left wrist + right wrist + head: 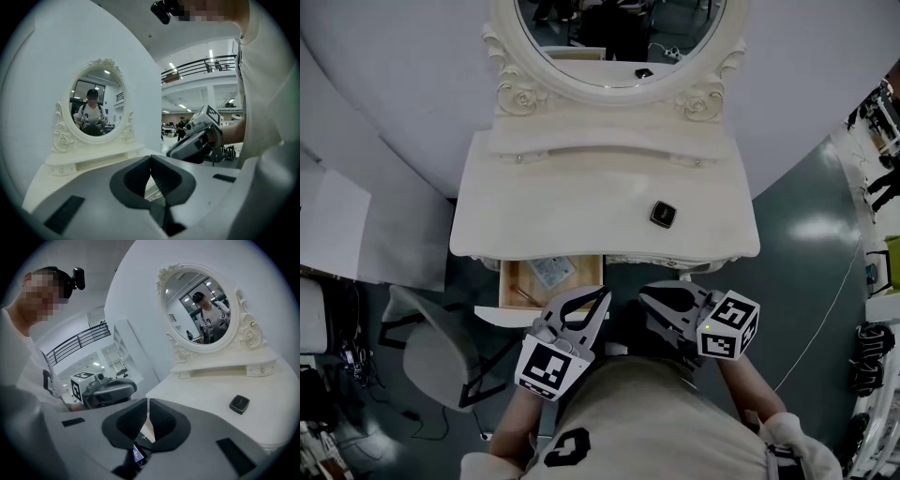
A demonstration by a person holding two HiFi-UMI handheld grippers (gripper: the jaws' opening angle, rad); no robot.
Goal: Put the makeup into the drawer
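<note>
The table is a cream dressing table with an oval mirror at its back. The makeup, a small dark square compact, is found lying flat on the table top, right of centre and near the front edge. It is outside the drawer and is touched by neither hand-held gripper.

The drawer is found pulled open under the front edge, left of centre. A pale packet is seen inside it, with a thin item beside it that cannot be identified.

The left hand-held gripper is held in front of the table, just beside the open drawer's right end. Its jaws are closed together, with nothing between them. The right hand-held gripper is held just beside the left one, below the table's front edge. Its jaws are likewise closed together on nothing.

In the right gripper view, the makeup is seen on the table to the right of the jaws, well apart from them.
</note>
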